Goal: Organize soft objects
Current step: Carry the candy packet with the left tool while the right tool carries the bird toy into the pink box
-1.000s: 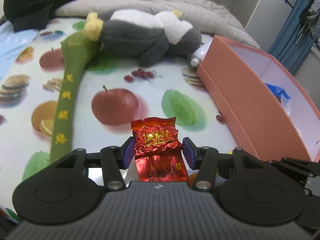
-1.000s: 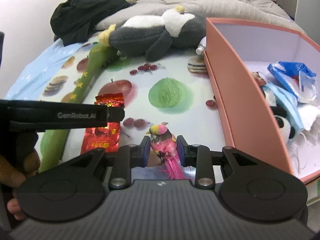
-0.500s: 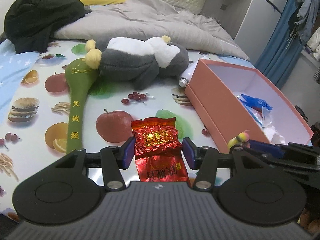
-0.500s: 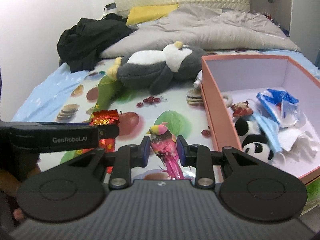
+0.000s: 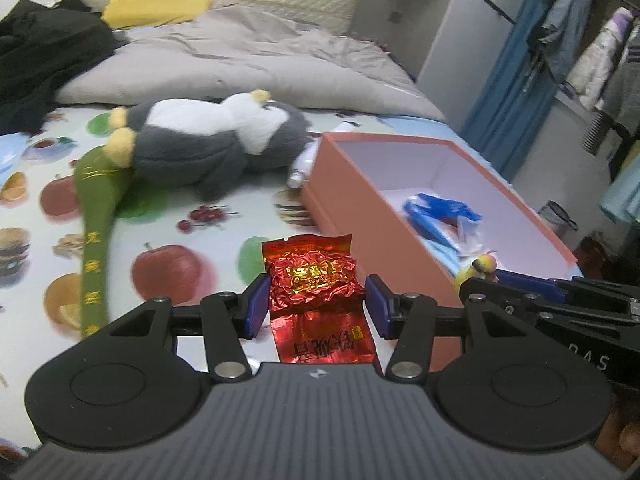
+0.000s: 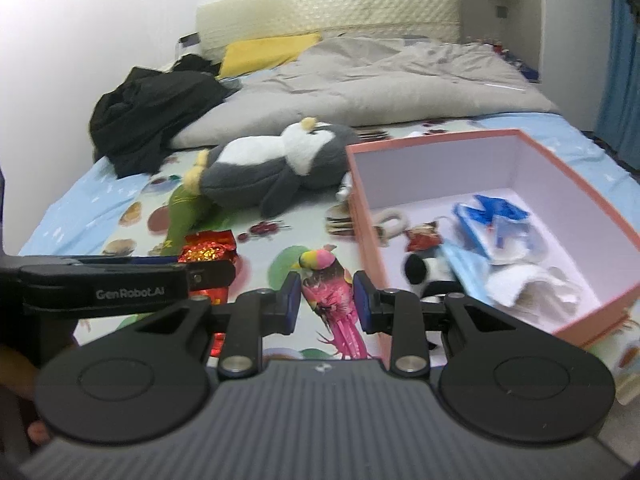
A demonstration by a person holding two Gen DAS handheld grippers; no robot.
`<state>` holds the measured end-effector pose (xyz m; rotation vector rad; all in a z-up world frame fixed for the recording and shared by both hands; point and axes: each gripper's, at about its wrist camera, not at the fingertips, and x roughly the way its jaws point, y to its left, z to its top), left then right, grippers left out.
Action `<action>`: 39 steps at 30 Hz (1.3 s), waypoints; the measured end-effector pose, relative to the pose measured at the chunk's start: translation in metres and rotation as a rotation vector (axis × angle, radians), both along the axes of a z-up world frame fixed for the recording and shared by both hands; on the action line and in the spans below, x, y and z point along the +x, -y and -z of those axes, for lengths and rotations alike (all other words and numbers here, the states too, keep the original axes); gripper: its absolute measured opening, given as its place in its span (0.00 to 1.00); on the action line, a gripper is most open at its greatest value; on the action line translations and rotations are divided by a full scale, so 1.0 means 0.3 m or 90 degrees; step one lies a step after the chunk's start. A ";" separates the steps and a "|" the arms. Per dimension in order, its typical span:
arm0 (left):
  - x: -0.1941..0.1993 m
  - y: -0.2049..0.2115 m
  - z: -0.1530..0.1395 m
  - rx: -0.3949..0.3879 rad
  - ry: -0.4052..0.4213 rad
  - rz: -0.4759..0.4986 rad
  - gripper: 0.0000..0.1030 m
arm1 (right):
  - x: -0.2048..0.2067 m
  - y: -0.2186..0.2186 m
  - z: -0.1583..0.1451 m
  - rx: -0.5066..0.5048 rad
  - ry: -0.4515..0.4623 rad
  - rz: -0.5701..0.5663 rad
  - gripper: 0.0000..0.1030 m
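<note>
Bedroom, fruit-print sheet. Pink box [image 6: 568,184] partly filled. My left gripper [image 5: 316,300] pinches a red packet [image 5: 316,280], right gripper [image 6: 327,296] a toy parrot [image 6: 332,284], both near its left wall. Penguin plush [image 6: 280,164] and green mallet [image 5: 96,216] remain outside.

Even, moderately bright indoor lighting; shadows soft. Foil packet [image 5: 316,276] shows specular glare. Fisheye distortion bends both views' edges. Motion blur softens the bed [image 6: 100,208] and background.
</note>
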<state>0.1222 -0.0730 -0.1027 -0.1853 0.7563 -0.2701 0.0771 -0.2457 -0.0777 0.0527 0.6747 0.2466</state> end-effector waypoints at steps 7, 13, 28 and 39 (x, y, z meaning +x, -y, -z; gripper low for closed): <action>0.008 0.114 -0.027 -0.015 0.007 0.058 0.55 | -0.052 0.108 -0.029 0.000 0.010 0.057 0.31; 0.046 0.199 -0.055 -0.016 0.012 0.102 0.55 | -0.057 0.202 -0.040 -0.005 0.016 0.104 0.31; 0.352 0.408 -0.085 0.013 -0.006 0.156 0.56 | 0.215 0.414 -0.022 -0.010 0.008 0.139 0.31; 0.541 0.484 0.002 0.051 -0.056 0.138 0.56 | 0.371 0.457 0.099 0.011 -0.051 0.125 0.31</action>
